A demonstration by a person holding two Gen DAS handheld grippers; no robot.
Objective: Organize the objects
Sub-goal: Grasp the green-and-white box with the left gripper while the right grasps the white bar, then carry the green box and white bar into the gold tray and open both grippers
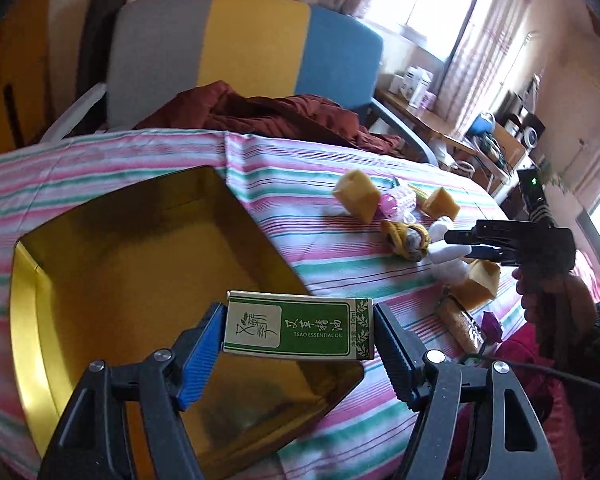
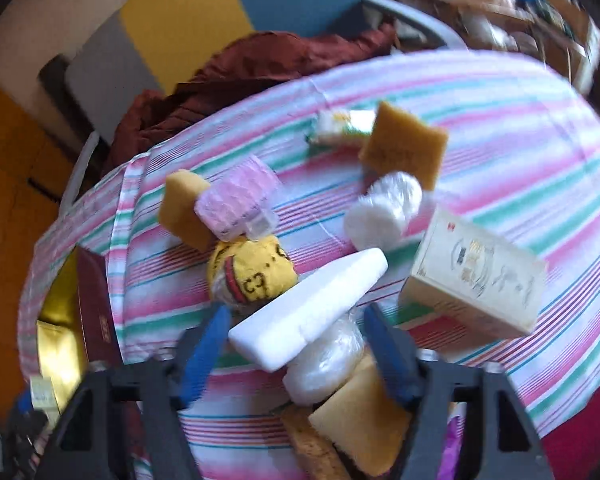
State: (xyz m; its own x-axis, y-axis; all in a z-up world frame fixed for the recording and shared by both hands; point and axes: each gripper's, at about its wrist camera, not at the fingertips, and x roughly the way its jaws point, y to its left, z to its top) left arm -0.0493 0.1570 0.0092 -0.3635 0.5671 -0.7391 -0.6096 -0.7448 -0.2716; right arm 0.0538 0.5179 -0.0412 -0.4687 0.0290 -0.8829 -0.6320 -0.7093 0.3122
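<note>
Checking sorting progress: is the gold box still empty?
Seemingly empty: the gold box shows only bare lining; the green carton sits in the left gripper above it.

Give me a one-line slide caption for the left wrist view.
Left tool holds a green essential-oil box above the open gold box on the striped tablecloth.

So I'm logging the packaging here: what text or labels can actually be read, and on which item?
"TSAO ESSENTIAL OIL": green and white box held in the left claw.
"10ml": same box, along its right end, small.
Large Chinese characters on that box: visible, not transcribed here.
"C3"-like black marks: yellow wrapper, uncertain.
Cream box: round emblem and print, too blurred to read.
Dark red box lid: gold print, too blurred to read.
</note>
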